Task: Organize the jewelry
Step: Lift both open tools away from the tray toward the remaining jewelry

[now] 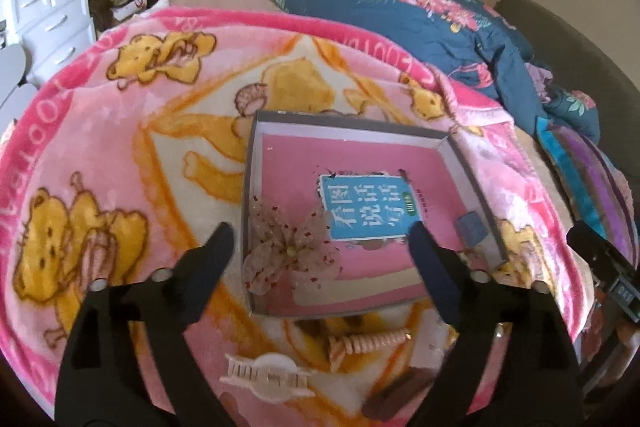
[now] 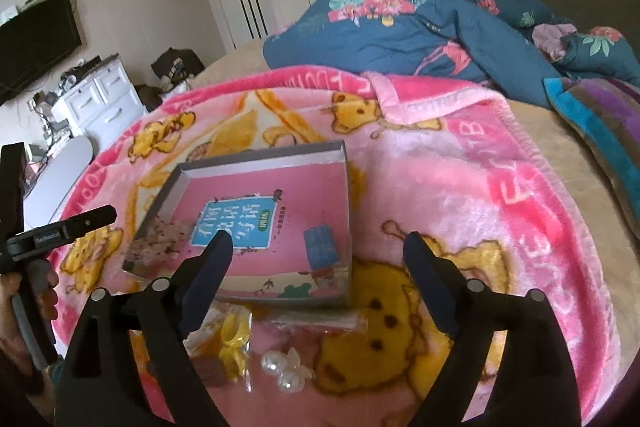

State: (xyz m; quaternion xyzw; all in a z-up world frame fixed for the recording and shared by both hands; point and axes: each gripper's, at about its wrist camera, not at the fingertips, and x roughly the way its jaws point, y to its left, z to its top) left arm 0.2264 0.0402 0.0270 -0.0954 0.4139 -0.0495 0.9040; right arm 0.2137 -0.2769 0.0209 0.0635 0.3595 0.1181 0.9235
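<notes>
1. Left black two-finger gripper (image 1: 320,239) is seen spread wide, nothing held between the fingers; it is hovered over the near edge of the shallow grey cardboard box tray (image 1: 250,187)
2. Right black two-finger gripper (image 2: 316,247) is also spread wide and empty, positioned above the near side of the same grey tray (image 2: 182,173)
3. The tray is laid on a pink fleece blanket printed with yellow bears (image 1: 100,131), and its floor is covered by a pink book with a blue title label (image 1: 368,207)
4. A sheer beige fabric flower hair clip with red speckles (image 1: 292,251) is placed in the tray's near-left corner, partly over the book
5. A small blue rectangular clip (image 2: 322,241) is placed inside the tray by its right wall
6. Outside the tray, on the blanket near the left gripper: a cream plastic claw hair clip (image 1: 266,375), a peach spiral coil hair tie (image 1: 366,343), a dark brown flat barrette (image 1: 400,391)
7. Near the right gripper, on the blanket: white pearl bead ornaments (image 2: 280,371) and a yellow piece in a clear plastic packet (image 2: 234,339), both just outside the tray's near edge
8. A dark teal floral quilt (image 2: 400,27) is bunched behind the blanket
</notes>
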